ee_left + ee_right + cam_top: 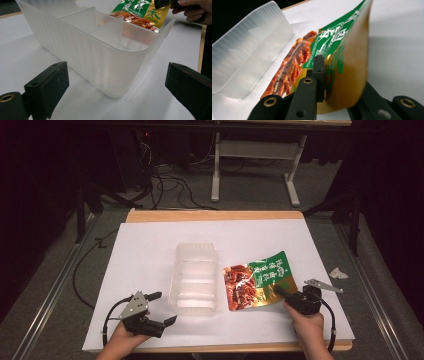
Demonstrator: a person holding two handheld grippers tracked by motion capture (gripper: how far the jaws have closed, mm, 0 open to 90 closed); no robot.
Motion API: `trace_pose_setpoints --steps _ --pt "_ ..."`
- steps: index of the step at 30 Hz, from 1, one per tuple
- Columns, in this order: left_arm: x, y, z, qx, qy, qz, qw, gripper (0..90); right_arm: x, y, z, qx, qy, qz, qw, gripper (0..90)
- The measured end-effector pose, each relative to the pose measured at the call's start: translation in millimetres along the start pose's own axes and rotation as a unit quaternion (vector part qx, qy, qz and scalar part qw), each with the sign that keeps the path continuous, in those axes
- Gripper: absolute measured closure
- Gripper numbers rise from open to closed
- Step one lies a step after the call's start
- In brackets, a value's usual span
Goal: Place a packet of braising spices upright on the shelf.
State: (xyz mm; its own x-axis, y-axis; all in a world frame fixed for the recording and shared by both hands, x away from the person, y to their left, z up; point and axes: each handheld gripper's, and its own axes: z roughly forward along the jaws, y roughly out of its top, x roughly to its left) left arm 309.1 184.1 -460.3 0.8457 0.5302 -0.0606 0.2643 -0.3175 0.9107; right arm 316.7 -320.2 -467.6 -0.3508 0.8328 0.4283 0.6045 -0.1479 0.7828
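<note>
Right hand-held gripper clamps snack pouch beside clear bin

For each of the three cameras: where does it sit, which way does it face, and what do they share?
High view: above the near edge, facing forward and down; both hands, left gripper, right gripper.
Left gripper view: low between open jaws, facing the clear ribbed plastic divided tray.
Right gripper view: along jaws shut on the green-and-gold foil snack pouch.
Shared: tray and pouch.
</note>
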Motion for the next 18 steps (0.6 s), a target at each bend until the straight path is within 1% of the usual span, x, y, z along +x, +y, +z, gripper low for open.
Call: trace_pose_setpoints --steps 2,4,7,9,10,13,14,18 --pt "0.0 0.0 0.1 0.0 0.0 0.0 1.0 5.8 3.3 1.1 -0.6 -0.006 0.0 -0.009 0.9999 85.7" --pt "-0.2 0.0 0.3 0.001 0.0 0.001 1.0 5.8 7.0 1.8 -2.0 -0.012 -0.001 -0.013 0.9998 87.1" --pt "-0.1 -0.1 0.1 0.001 0.0 0.001 1.0 5.8 13.3 3.7 -4.4 -0.024 0.0 -0.027 0.9993 89.1" --pt "0.2 0.0 -0.1 0.001 0.0 0.001 1.0 5.8 18.6 5.5 -5.9 -0.033 0.002 -0.038 0.9987 89.8" --pt "0.2 0.0 -0.2 0.0 0.0 0.002 1.0 5.8 21.7 6.6 -6.8 -0.04 0.003 -0.048 0.998 90.0" --pt "-0.2 0.0 -0.1 0.001 -0.001 0.001 1.0 5.8 28.5 9.3 -9.1 -0.05 0.006 -0.06 0.9969 90.0" --pt "-0.3 0.0 0.0 0.001 0.0 0.002 1.0 5.8 30.4 9.9 -9.8 -0.052 0.007 -0.061 0.9968 90.0" --pt "-0.2 0.1 -0.3 0.0 0.0 0.002 1.0 5.8 38.9 12.3 -11.8 -0.065 0.009 -0.079 0.9947 90.0"
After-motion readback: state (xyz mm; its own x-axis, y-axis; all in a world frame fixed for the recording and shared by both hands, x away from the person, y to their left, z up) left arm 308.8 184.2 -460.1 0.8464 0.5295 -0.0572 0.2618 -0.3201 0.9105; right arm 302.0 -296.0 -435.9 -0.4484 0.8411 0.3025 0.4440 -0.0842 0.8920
